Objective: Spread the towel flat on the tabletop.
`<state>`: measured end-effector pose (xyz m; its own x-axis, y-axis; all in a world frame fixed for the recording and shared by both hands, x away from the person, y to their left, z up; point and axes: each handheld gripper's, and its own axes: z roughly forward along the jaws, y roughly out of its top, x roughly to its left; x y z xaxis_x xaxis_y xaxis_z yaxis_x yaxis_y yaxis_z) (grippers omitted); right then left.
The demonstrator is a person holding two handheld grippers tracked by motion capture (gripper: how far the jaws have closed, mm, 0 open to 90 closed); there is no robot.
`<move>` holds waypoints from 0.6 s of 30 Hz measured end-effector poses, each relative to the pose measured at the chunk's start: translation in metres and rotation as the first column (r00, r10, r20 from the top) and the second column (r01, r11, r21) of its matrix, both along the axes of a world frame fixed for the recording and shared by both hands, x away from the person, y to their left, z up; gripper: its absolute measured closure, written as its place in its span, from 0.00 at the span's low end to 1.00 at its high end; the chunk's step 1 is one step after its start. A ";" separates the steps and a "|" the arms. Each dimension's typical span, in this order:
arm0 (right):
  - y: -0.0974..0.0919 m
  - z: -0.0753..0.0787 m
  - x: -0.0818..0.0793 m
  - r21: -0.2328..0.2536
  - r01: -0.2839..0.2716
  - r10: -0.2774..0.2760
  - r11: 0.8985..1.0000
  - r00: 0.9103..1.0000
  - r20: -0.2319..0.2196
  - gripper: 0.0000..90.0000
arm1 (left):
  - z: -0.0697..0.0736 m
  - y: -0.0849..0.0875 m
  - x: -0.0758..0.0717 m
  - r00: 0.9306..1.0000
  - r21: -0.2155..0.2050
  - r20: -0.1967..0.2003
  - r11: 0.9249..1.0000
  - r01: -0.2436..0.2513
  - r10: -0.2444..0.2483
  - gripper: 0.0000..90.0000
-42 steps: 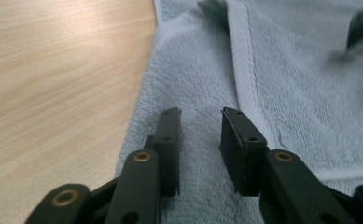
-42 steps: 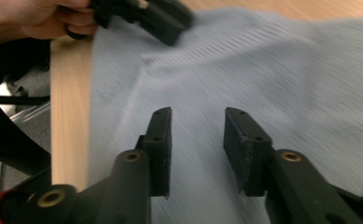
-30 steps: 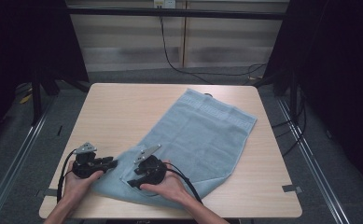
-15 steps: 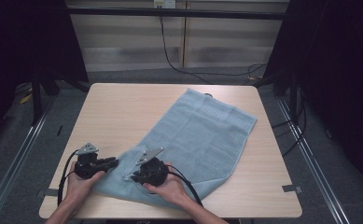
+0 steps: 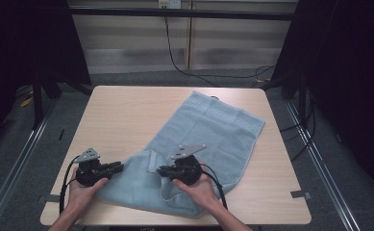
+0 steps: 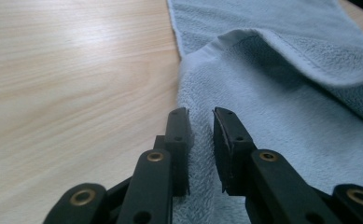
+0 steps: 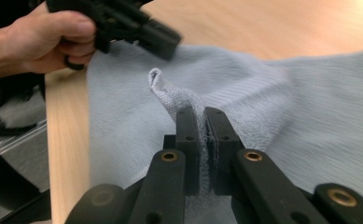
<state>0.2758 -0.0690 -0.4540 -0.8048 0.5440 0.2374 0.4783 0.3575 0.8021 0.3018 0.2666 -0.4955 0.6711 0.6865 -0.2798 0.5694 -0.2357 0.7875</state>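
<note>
A pale blue towel (image 5: 199, 149) lies spread on a slant across the wooden bench (image 5: 122, 110), its near end bunched at the front edge, as a person works it with a hand-held gripper in each hand. The right hand-held gripper (image 7: 203, 116) has just been closing and now pinches a raised fold of the cloth tight between its jaws, a small loop of terry standing up above the tips. The left hand-held gripper (image 6: 200, 119), at the towel's near left edge (image 5: 127, 166), has its jaws drawn narrow, with the towel's edge lying between them and a slit of cloth showing there; whether the pads press on it cannot be told. To do the fold well, the left grip likely needs to bite firmly on the hem before either hand lifts, then both should rise together and carry the near end evenly, so the cloth does not slip out or skew.
</note>
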 end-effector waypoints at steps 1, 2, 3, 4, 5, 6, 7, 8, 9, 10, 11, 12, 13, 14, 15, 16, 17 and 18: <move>-0.008 0.002 -0.002 -0.009 0.016 -0.016 1.000 1.000 0.012 0.95 | 0.003 -0.004 -0.003 0.999 0.011 0.031 1.000 0.015 -0.016 0.86; -0.008 0.002 -0.002 -0.009 0.016 -0.016 1.000 1.000 0.012 0.95 | 0.003 -0.004 -0.003 0.999 0.011 0.031 1.000 0.015 -0.016 0.87; -0.016 0.004 -0.003 -0.007 0.038 -0.038 0.999 0.999 0.022 0.95 | 0.005 -0.006 -0.005 0.999 0.012 0.037 1.000 0.022 -0.023 0.87; -0.034 0.005 -0.003 0.016 0.086 -0.086 0.996 0.996 0.018 0.95 | 0.008 -0.008 -0.007 0.999 0.006 0.045 1.000 0.027 -0.028 0.88; -0.034 0.005 -0.003 0.016 0.086 -0.086 0.996 0.996 0.018 0.95 | 0.010 -0.010 -0.009 0.998 -0.008 0.044 0.999 0.034 -0.033 0.88; -0.051 0.006 -0.003 0.052 0.120 -0.121 0.991 0.993 0.004 0.95 | 0.015 -0.016 -0.013 0.996 -0.007 0.069 0.999 0.053 -0.052 0.89; -0.059 0.007 -0.004 0.053 0.139 -0.140 0.989 0.990 0.014 0.95 | 0.018 -0.021 -0.016 0.994 -0.009 0.080 0.997 0.072 -0.071 0.90; -0.066 0.008 -0.006 0.060 0.157 -0.158 0.986 0.987 0.015 0.95 | 0.018 -0.021 -0.016 0.994 -0.009 0.080 0.997 0.072 -0.071 0.90; -0.066 0.008 -0.006 0.060 0.157 -0.158 0.986 0.987 0.015 0.95 | 0.020 -0.024 -0.018 0.992 -0.009 0.086 0.995 0.097 -0.095 0.90; -0.079 0.010 -0.008 0.067 0.180 -0.181 0.981 0.983 0.014 0.95 | 0.022 -0.029 -0.021 0.990 -0.014 0.089 0.994 0.107 -0.106 0.91; -0.084 0.010 -0.009 0.072 0.191 -0.193 0.979 0.981 0.010 0.95 | 0.024 -0.040 -0.026 0.984 -0.002 0.095 0.989 0.150 -0.150 0.91; -0.092 0.009 -0.009 0.087 0.210 -0.211 0.974 0.978 -0.007 0.95 | 0.026 -0.045 -0.029 0.981 0.007 0.107 0.987 0.164 -0.163 0.91; -0.092 0.009 -0.009 0.087 0.210 -0.211 0.974 0.978 -0.007 0.95 | 0.026 -0.045 -0.029 0.981 0.007 0.107 0.987 0.164 -0.163 0.91; -0.098 0.008 -0.011 0.082 0.229 -0.229 0.970 0.973 -0.007 0.95 | 0.028 -0.050 -0.032 0.975 0.017 0.114 0.982 0.188 -0.189 0.91; -0.107 0.003 -0.014 0.060 0.250 -0.250 0.966 0.968 -0.010 0.94 | 0.029 -0.059 -0.035 0.968 0.020 0.101 0.973 0.230 -0.230 0.91; -0.111 -0.001 -0.016 0.048 0.258 -0.258 0.965 0.966 -0.011 0.94 | 0.026 -0.063 -0.037 0.964 0.029 0.086 0.968 0.249 -0.251 0.91; -0.115 -0.006 -0.017 0.042 0.266 -0.265 0.963 0.964 -0.025 0.93 | 0.023 -0.067 -0.038 0.961 0.049 0.074 0.963 0.264 -0.268 0.91; -0.115 -0.006 -0.017 0.042 0.266 -0.265 0.963 0.964 -0.025 0.93 | 0.023 -0.067 -0.038 0.961 0.049 0.074 0.963 0.264 -0.268 0.90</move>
